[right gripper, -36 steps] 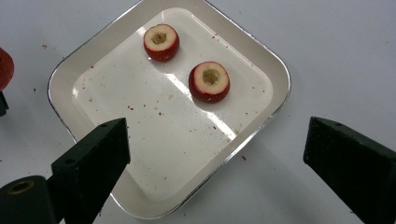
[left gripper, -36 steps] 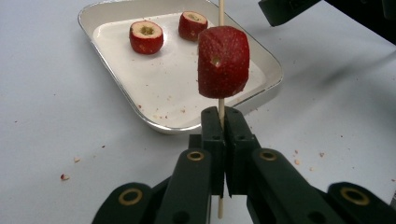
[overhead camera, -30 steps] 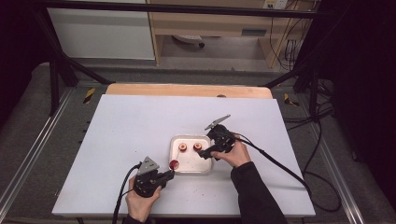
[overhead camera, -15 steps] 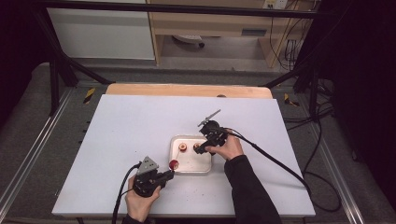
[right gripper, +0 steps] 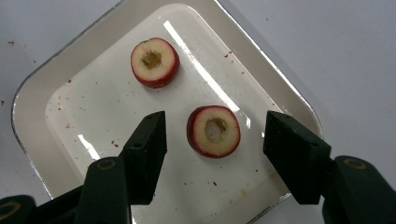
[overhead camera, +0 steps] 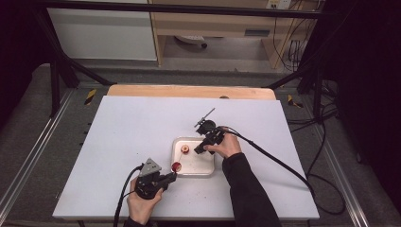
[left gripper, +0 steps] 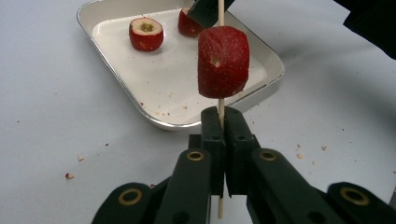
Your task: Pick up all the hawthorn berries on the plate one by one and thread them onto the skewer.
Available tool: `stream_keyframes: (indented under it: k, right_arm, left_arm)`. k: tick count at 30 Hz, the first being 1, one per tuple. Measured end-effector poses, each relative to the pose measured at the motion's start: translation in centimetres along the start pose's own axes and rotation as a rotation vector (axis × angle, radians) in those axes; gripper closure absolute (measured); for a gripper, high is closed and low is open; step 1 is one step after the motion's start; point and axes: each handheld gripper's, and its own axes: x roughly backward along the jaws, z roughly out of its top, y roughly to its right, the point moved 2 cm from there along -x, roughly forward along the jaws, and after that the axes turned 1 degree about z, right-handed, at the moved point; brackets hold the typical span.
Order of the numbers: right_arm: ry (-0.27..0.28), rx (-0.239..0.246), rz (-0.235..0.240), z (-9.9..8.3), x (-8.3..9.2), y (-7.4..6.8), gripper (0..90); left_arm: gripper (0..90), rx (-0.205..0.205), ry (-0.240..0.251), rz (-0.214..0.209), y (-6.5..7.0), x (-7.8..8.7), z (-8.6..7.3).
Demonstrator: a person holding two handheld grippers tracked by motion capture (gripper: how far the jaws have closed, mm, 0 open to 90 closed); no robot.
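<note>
Two hand-held grippers at work over a white table (overhead camera: pixel 118 142), listed from left to right.

Left gripper (overhead camera: pixel 171 177): held in the person's left hand (overhead camera: pixel 142 201) near the front edge of the table, just in front of the tray's near left corner. Jaws clamped tight on a thin wooden skewer (left gripper: pixel 220 119), which stands upright between them in the left gripper view, its lower end poking out below the pads.

Skewered fruit (left gripper: pixel 223 62): one red, barrel-shaped piece with a small hole in its side, threaded on the skewer a short way above the jaws. In the high view it shows as a red dot at the tray's near left corner.

Tray (overhead camera: pixel 201 171): shallow, white inside, metal rim, rounded corners, set near the middle of the table. Red crumbs are scattered inside it and on the table beside it.

Loose fruit, first piece (right gripper: pixel 154 62): red skin, pale cut face upward with a hollow core, lying in the tray apart from the right gripper's jaws.

Loose fruit, second piece (right gripper: pixel 214 131): same kind, cut face upward, lying on the tray floor directly between the right gripper's two jaws.

Right gripper (right gripper: pixel 212 140): held in the right hand (overhead camera: pixel 226 145) over the tray. Jaws about half open and just now closing in; the pads stand on either side of the second piece with a gap on each side, not touching it.
</note>
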Motion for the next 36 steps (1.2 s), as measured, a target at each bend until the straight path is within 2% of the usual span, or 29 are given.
stream_keyframes:
  k: [9,15,22,27,33,36]
  right_arm:
    - [-0.04,-0.031,0.017,0.5,-0.7,0.0,47.0]
    - [-0.05,-0.059,0.023,0.6,-1.0,0.1,51.6]
    - [-0.06,-0.067,0.023,0.5,-1.3,0.3,59.6]
    - [-0.061,-0.084,0.025,0.5,-1.2,0.2,60.2]
    - [-0.027,-0.104,0.022,0.5,0.0,0.0,60.3]
    - [0.003,-0.133,0.029,0.4,0.8,-0.3,60.4]
  left_arm:
    - [88.3,-0.001,-0.001,-0.004,0.0,0.0,0.0]
    - [88.3,0.004,-0.003,-0.009,0.0,-0.1,0.0]
    - [88.3,0.001,-0.005,-0.01,0.0,-0.1,0.0]
    - [88.3,-0.003,-0.004,-0.005,0.0,0.0,0.0]
    - [88.3,0.002,0.005,-0.008,0.1,0.1,0.1]
    - [88.2,0.003,0.009,-0.008,0.2,0.1,0.1]
